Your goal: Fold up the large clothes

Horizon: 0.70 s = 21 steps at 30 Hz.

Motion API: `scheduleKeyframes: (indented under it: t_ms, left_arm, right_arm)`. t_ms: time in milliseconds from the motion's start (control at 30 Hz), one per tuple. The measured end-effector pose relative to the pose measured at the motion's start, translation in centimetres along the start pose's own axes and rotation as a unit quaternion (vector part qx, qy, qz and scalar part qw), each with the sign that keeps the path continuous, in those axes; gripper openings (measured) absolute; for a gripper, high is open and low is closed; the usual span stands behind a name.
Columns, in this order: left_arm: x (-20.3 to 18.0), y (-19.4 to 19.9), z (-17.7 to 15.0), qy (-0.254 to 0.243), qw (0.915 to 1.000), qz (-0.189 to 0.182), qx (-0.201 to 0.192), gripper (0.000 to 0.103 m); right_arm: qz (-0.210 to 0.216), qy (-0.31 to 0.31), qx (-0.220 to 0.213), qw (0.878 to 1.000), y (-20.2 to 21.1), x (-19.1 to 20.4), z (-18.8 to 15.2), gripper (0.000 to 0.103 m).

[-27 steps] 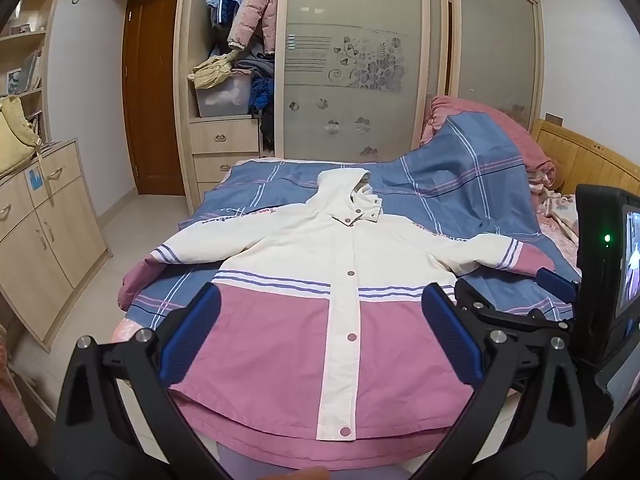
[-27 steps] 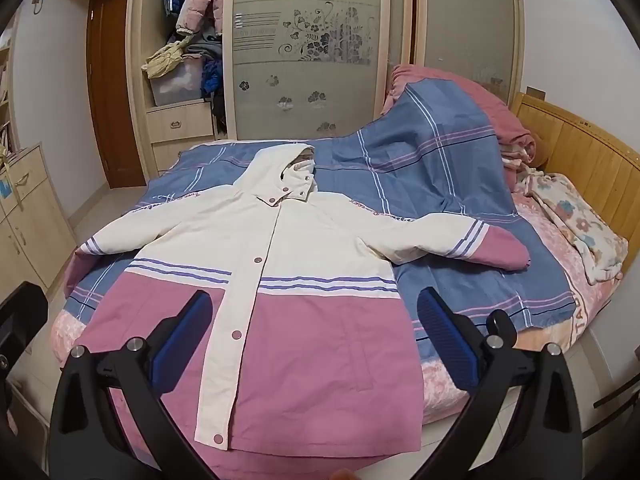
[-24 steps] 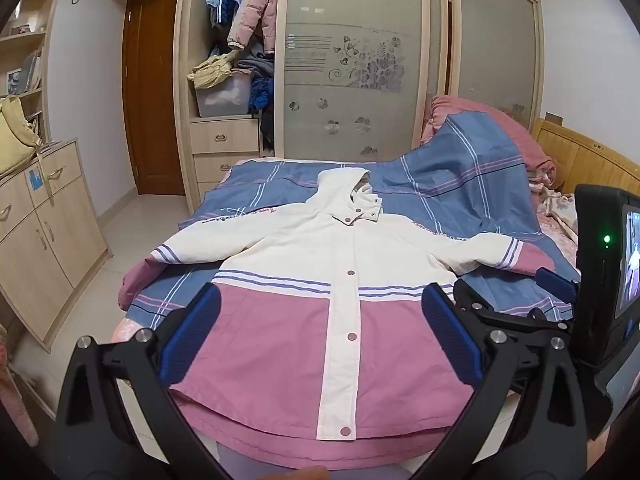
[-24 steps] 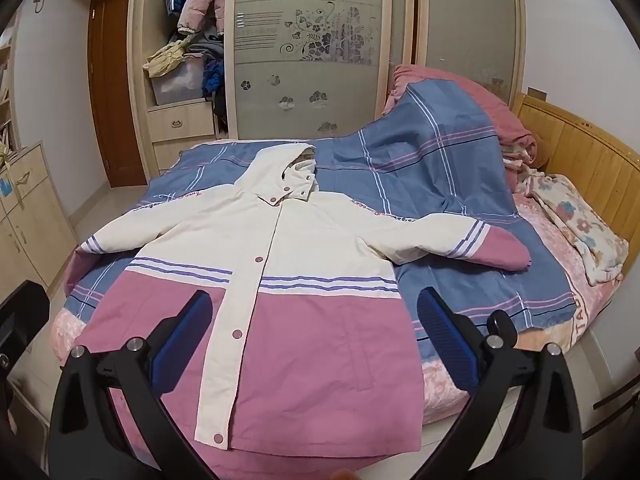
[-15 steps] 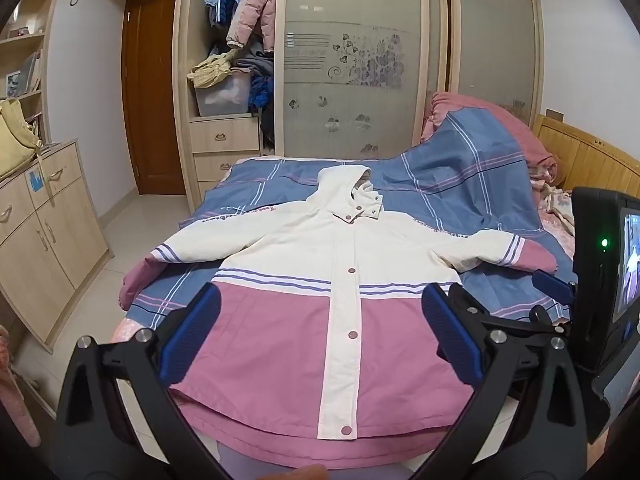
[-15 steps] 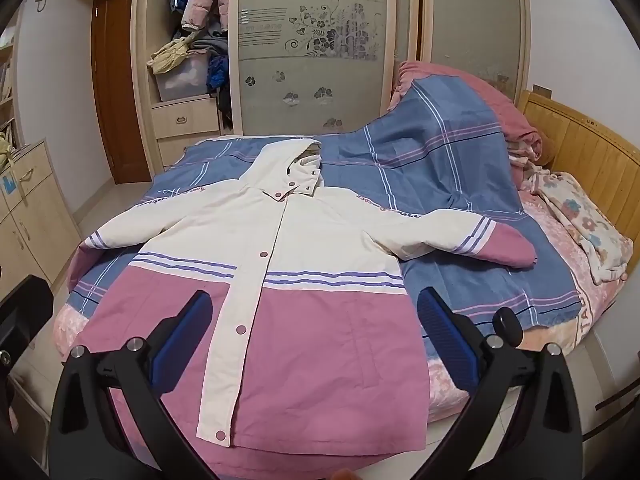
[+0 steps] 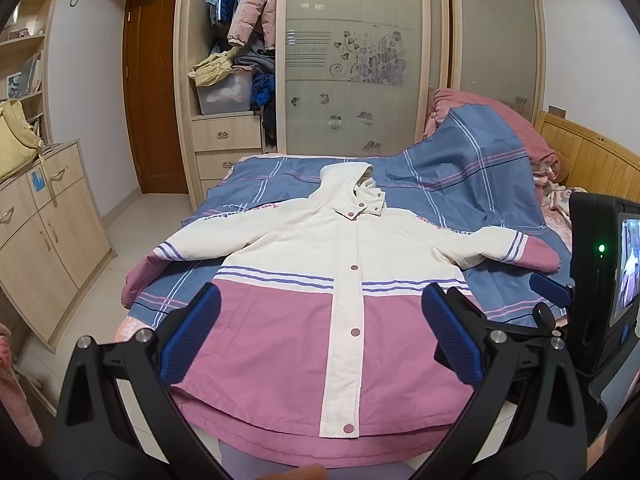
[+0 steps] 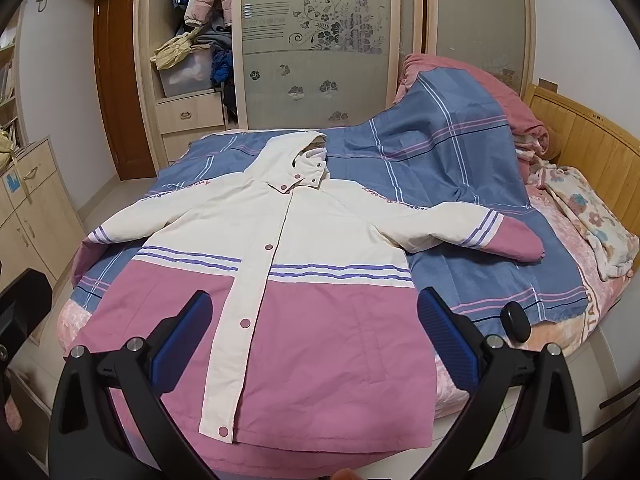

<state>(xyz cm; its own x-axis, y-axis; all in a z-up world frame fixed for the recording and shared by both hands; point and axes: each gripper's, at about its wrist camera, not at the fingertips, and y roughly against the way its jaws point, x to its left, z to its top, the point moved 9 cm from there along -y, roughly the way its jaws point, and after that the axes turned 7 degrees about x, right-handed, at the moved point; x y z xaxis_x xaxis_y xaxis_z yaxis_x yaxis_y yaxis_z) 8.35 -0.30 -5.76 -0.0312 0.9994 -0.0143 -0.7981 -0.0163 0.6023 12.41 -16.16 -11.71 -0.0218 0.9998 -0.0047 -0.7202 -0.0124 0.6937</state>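
- Home bedroom.
- Bed [image 8: 576,300] with blue plaid quilt [image 8: 440,152], wooden headboard [image 8: 592,136].
- Sliding-door wardrobe [image 7: 360,60] stuffed with clothes.
- Wooden door [image 7: 154,92], low cabinet [image 7: 44,236].

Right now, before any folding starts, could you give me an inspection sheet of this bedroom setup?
Surface: bed with a blue plaid cover; its quilt is bunched up toward the headboard.
Job's things: jacket, cream and pink, lies flat, front up, snapped shut, sleeves spread, hood toward the wardrobe.
Clutter: floral blanket crumpled by the wooden headboard.
Grippers: left gripper and right gripper both open, held above the hem, gripping nothing.
Cables: nothing seen.
Surroundings: wardrobe with one bay open showing hung and piled clothes; brown door; cabinet with a yellow bag on top.
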Motion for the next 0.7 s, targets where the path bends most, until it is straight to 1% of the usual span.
scheduleKeyframes:
  t_ms: [700]
  left_arm:
    - [-0.3,-0.3,-1.0,-0.002,1.0000,0.002,0.004,0.101]
  right_arm:
    - [0.010,0.003,0.012,1.000,-0.7,0.0,-0.6,0.102]
